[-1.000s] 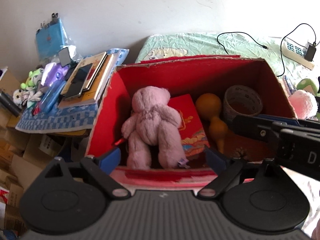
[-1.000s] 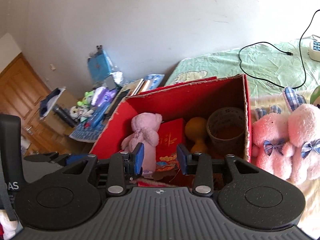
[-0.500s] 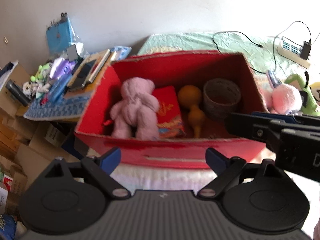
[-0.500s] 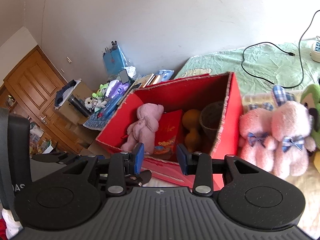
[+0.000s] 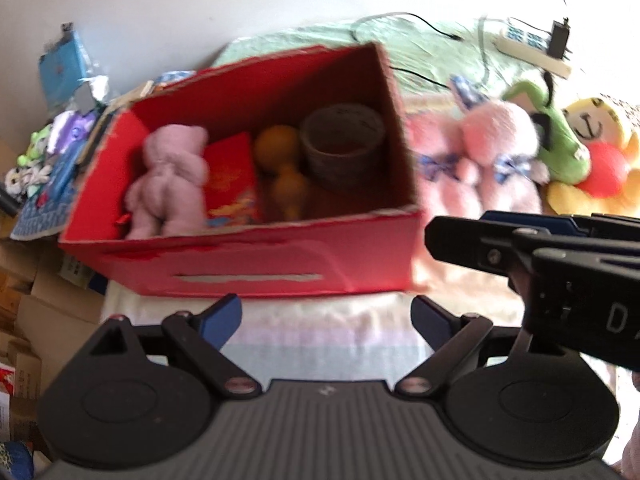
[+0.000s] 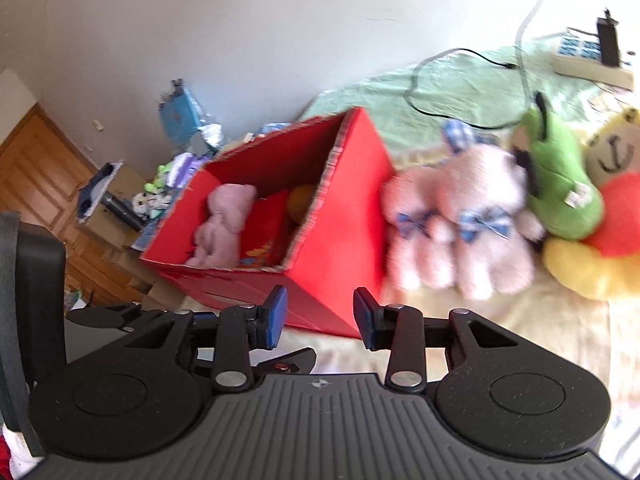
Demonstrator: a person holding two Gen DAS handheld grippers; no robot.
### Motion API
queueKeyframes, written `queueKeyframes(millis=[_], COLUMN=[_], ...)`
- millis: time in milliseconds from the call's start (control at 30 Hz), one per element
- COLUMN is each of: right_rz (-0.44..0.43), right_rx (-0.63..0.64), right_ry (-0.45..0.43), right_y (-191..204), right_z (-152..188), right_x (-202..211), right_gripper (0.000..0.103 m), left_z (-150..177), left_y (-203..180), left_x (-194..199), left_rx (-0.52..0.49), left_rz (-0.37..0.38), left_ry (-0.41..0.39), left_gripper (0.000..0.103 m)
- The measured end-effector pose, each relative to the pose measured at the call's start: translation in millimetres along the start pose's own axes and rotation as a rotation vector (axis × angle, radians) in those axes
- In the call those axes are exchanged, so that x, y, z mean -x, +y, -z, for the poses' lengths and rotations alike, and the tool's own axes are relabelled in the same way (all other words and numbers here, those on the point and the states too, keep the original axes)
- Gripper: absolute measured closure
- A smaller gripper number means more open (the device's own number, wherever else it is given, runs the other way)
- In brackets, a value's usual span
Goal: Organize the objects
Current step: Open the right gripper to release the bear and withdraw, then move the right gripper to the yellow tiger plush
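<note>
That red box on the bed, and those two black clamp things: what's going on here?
A person is tidying toys with a hand-held gripper in each hand. The red box already holds a pink bear, a red packet, an orange gourd and a brown cup. Pink plush rabbits and other plush toys lie beside it. The left gripper is wide open, the right gripper narrower; both are empty, short of the box.

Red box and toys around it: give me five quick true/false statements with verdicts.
1. A pink teddy lies inside the red box. True.
2. The box has a lid on it. False: its top is open.
3. The left tool holds a toy. False: its fingers are apart with nothing between them.
4. A green plush lies outside the box. True.
5. The brown basket sits on the bed beside the box. False: it stands inside the box.
</note>
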State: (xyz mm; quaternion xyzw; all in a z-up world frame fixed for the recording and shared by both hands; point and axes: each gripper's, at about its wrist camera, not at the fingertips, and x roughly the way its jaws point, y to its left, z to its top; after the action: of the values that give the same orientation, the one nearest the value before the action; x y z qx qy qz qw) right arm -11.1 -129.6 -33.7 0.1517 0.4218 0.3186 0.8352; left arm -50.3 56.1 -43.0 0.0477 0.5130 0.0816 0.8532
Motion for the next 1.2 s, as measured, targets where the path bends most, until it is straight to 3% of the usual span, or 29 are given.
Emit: queueKeyframes(millis=[467,900,1200], right_rz=[0.148,0.157,0.163], right_rx=[-0.107,-0.199,-0.333], right_ry=[0.004,0.015,0.014], right_y=[-57,-96,-131], right_z=[11,12,20], right_x=[26,38,44], right_gripper=[0.06,0.055,0.053], left_z=[-3,-16,-21], left_y=[-73,-115,-131], left_x=[-21,-28,-33], left_rx=[-0.132,-0.201,-0.219], left_rz=[0.072,0.077,0.06], left_ry=[0.061,0.065,0.058], left_gripper=[0.01,0.007,0.007])
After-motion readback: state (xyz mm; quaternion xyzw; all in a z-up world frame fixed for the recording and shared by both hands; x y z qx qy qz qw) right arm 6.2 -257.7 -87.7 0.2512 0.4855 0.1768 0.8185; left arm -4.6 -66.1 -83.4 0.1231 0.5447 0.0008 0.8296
